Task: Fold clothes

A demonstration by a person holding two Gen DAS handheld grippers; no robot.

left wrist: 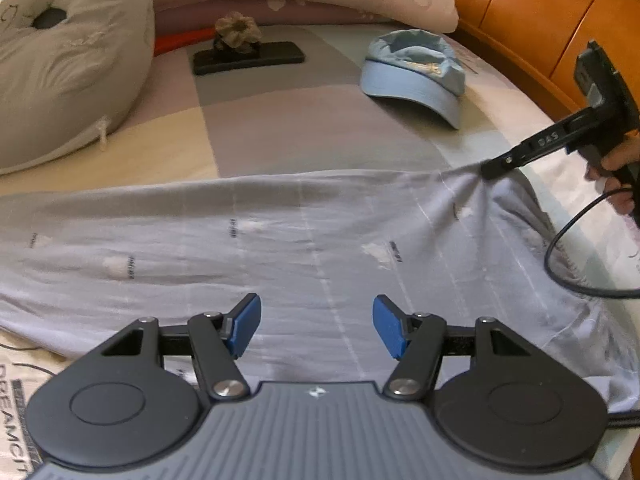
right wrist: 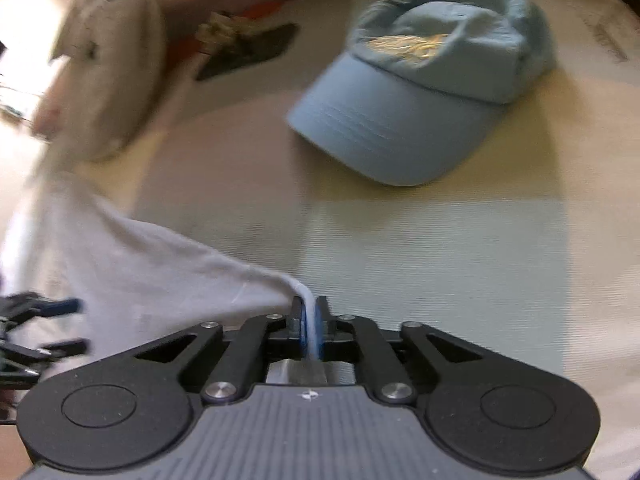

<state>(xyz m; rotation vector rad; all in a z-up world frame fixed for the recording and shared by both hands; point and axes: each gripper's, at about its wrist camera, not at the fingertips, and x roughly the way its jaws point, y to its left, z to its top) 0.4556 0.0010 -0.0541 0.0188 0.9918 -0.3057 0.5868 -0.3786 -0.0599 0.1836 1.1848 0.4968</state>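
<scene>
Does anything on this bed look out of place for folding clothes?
Yes. A light blue cap and a black phone with a beige scrunchie lying on it sit on the bedsheet beyond the pale grey garment, whose corner the right tool pinches. Nothing looks spilled or damaged.

The right wrist view is motion-blurred, the phone (right wrist: 248, 52) and pillow (right wrist: 108, 80) at far left being smeared, while the garment (left wrist: 280, 256) is cut off by the left wrist view's left edge.
</scene>
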